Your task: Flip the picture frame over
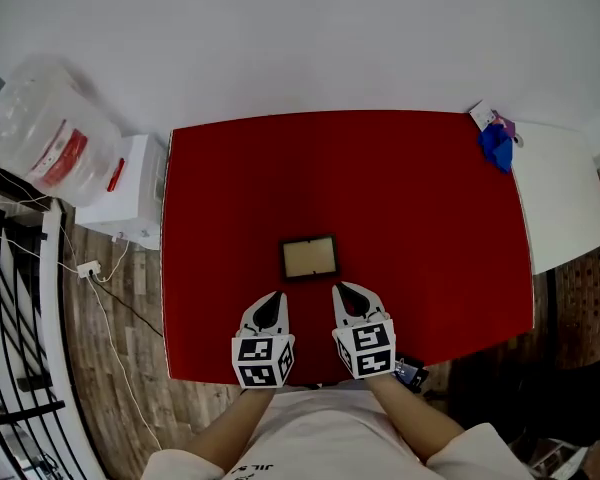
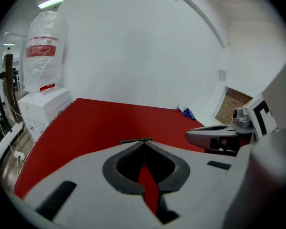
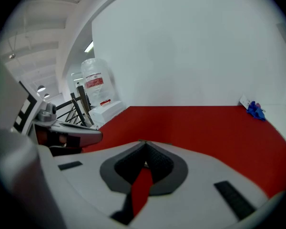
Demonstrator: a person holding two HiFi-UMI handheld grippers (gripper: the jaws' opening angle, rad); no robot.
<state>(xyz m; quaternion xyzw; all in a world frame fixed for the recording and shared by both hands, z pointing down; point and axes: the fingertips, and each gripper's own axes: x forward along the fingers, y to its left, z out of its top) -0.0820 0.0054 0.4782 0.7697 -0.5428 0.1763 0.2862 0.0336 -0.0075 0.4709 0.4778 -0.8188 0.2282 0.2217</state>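
A small picture frame (image 1: 310,257) with a dark border and a pale tan panel lies flat near the middle of the red table (image 1: 400,188). My left gripper (image 1: 272,298) hovers just below its left corner, shut and empty. To the right of it, my right gripper (image 1: 347,291) is below the frame's right corner, also shut with nothing in it. In the left gripper view only a thin dark edge of the frame (image 2: 136,140) shows above the closed tips (image 2: 144,143). The right gripper view shows its closed tips (image 3: 145,143) over red cloth.
A blue and white bundle (image 1: 496,140) lies at the table's far right corner, on a white surface (image 1: 565,198). Left of the table stand a white dispenser (image 1: 125,193), a big clear water bottle (image 1: 45,133), cables on the wooden floor and a black railing (image 1: 10,298).
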